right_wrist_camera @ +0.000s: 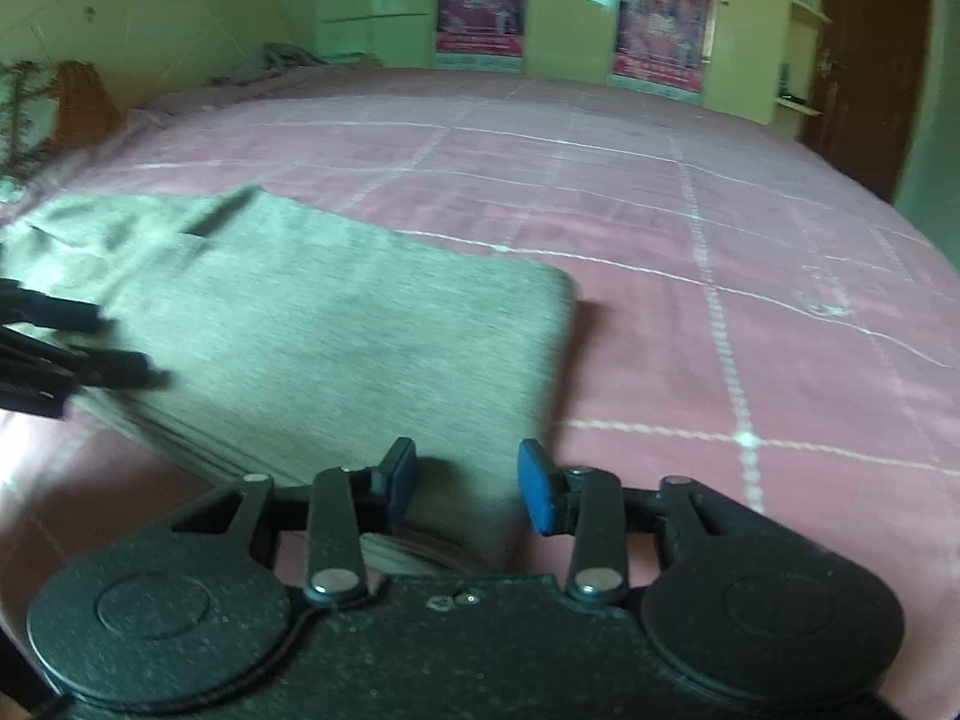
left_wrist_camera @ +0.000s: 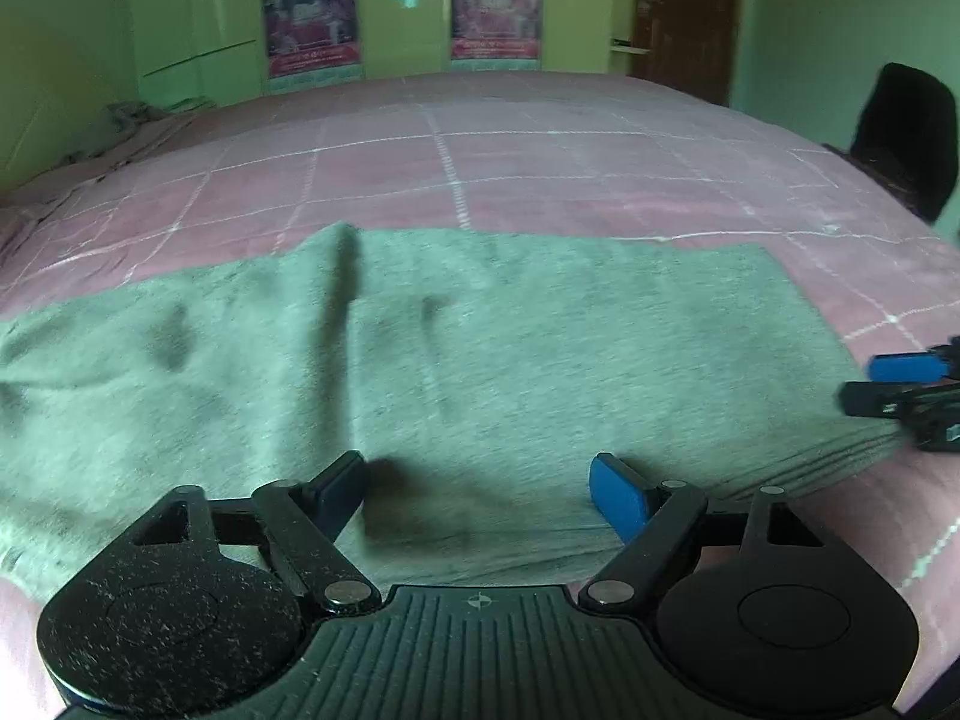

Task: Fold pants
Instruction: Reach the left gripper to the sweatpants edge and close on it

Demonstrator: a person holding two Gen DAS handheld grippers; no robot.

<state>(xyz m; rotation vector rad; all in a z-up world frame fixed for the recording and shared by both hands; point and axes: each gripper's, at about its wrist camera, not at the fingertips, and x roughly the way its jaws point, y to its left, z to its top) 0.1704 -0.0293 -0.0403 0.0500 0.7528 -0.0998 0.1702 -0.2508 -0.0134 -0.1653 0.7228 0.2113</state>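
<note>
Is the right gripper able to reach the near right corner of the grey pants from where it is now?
Probably yes. The right gripper is open, and the grey pants lie flat on the pink bedsheet with that corner just ahead of its fingers. Nothing lies between them; the left gripper is off to the side.

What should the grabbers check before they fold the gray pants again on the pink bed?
1. Left gripper open and empty: ok, jaws spread wide above the gray pants.
2. Right gripper open and empty: ok, nothing between its pads.
3. Right gripper lined up on an edge: ok, it sits over the near right corner of the pants.
4. Pants lying flat: not ok, a raised crease runs across the left part.
5. Room on the pink bedsheet to fold: ok, bare sheet beyond the pants.
6. All layers even underneath: cannot tell.
</note>
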